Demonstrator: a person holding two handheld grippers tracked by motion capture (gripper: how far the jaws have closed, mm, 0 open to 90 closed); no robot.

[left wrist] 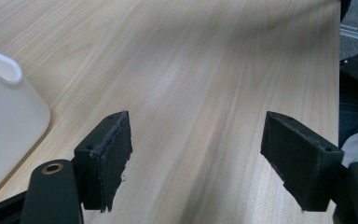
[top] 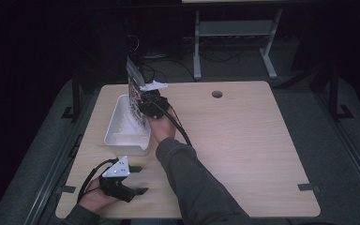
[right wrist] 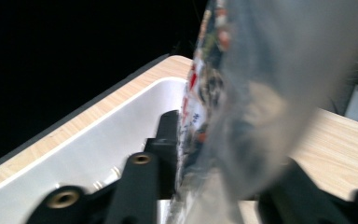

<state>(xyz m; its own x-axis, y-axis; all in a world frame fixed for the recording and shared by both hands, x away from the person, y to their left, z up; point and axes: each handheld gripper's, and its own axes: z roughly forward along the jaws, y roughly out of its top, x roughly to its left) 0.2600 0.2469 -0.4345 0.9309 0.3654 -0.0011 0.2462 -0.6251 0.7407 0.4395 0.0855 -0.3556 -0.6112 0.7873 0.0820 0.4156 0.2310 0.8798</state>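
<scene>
Room: dark around us, with grey floor and the white legs of another bench behind the table point(top: 243, 140).
Table: pale wood-grain laminate with rounded corners and a round cable hole point(top: 217, 94) well to the right of the tub; we take the tub as our landmark.
Left gripper point(top: 138, 179): we see it near the table's front edge, in front of the tub and apart from it; matte black, with a grey three-cornered plate on top and a black cable looping out on its left.
Left claw: jaws stand wide apart over bare wood with nothing between them; in the left gripper view the pads point(left wrist: 116, 154) look like rough black foam with frayed edges.
Tub point(top: 122, 126): white, smooth plastic, rectangular with rounded corners and a rolled rim; its corner point(left wrist: 4, 116) shows just to the left of the left claw.
Bag point(top: 135, 93): glossy crinkled film, clear in part and printed in red, white and dark colours; it stands tilted over the tub's right rim, its top rising beyond the tub's far end.
Writing: print on the bag point(right wrist: 205, 93) is too blurred for us to read.
Right gripper point(top: 146, 108): black, at the tub's right rim.
Right claw: the bag sits between the jaws; we cannot tell whether the pads press it.
</scene>
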